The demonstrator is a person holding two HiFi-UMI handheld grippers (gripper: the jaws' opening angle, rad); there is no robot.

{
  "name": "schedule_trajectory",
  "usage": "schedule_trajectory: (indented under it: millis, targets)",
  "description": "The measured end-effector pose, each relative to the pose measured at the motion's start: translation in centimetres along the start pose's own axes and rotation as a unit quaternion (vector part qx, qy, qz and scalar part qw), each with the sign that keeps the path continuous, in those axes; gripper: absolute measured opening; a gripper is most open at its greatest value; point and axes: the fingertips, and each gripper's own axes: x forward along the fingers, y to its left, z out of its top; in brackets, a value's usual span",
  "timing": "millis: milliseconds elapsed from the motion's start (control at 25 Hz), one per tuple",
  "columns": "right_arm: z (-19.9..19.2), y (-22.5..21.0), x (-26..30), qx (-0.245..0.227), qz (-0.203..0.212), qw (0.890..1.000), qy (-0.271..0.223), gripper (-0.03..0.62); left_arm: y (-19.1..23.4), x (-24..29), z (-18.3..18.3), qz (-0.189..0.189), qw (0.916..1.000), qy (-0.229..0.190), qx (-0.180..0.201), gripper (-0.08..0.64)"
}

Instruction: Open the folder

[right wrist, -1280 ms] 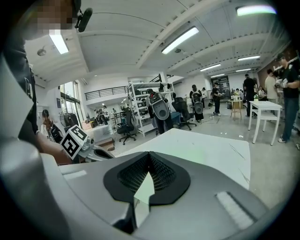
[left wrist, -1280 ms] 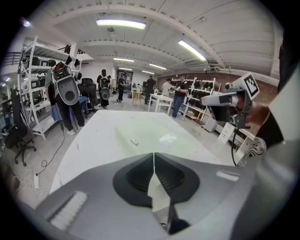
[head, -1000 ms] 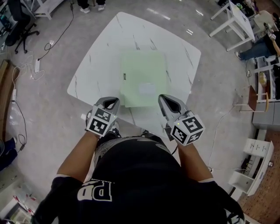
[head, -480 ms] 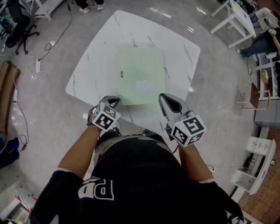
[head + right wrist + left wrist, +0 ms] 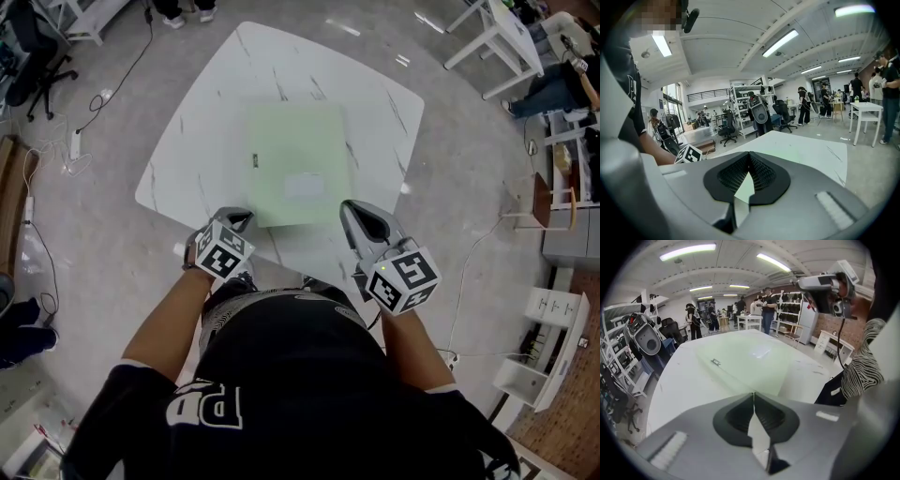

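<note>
The person stood at the near edge of the white marbled counter (image 5: 183, 155) with a tool in each hand. The pale green folder (image 5: 295, 164) lay flat and closed in the middle of the counter, a whitish label (image 5: 305, 186) near its close end and a small dark tab (image 5: 254, 158) on its left edge.

The left tool (image 5: 236, 216) hung just beside the folder's near left corner, and the right tool (image 5: 361, 210) just off its near right corner. Whether either touched the folder I could not tell. Both tools were narrow: in each one's own camera the jaws met at the tips, with nothing between them.

Around the counter were grey floor, a trailing cable (image 5: 131, 66) and white tables (image 5: 492, 42).
</note>
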Motion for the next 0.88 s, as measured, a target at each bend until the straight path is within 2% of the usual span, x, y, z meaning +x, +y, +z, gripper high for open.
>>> schedule_trajectory:
  millis: [320,600,760,880]
  targets:
    - [0.09,0.12,0.22,-0.006,-0.003,1.000,-0.006,0.000,0.11,0.08,-0.16,-0.009,0.9999,0.005,-0.007,0.061]
    - [0.26,0.47,0.18,-0.034,-0.003,0.999,-0.006,0.005,0.03,0.09,-0.09,-0.014,0.9998,0.009,-0.006,0.061]
    - [0.52,0.80,-0.06,-0.059,0.002,0.998,-0.009,0.057,0.07,0.13,-0.14,-0.013,0.9999,0.008,-0.006,0.061]
    - [0.38,0.88,-0.19,-0.081,-0.002,0.997,-0.003,0.057,0.08,0.11,-0.16,-0.014,0.9998,0.007,-0.009,0.061]
